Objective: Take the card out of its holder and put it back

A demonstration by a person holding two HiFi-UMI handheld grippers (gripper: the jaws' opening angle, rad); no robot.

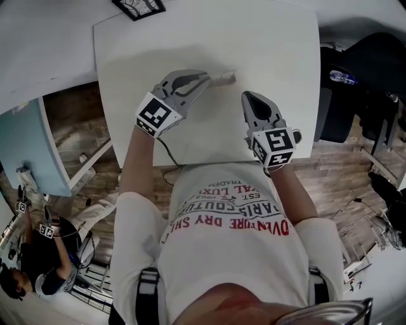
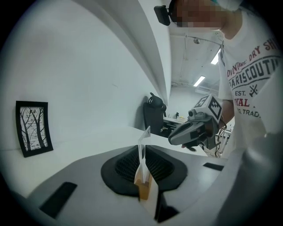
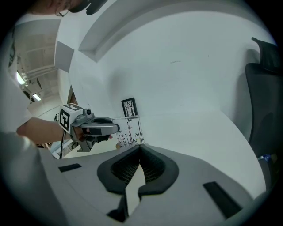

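Observation:
The clear card holder stands on the white table, and a card printed with trees and butterflies shows in it in the right gripper view. My left gripper is shut on the holder's left end. In the left gripper view the holder stands edge-on between the pads, with a tan piece at its bottom. My right gripper hovers just right of the holder and does not touch it. Its jaws meet at the tips with nothing between them.
A small black-framed tree picture stands at the table's far edge. A dark office chair is beside the table on the right. The table's near edge runs just behind both grippers, against the person's body.

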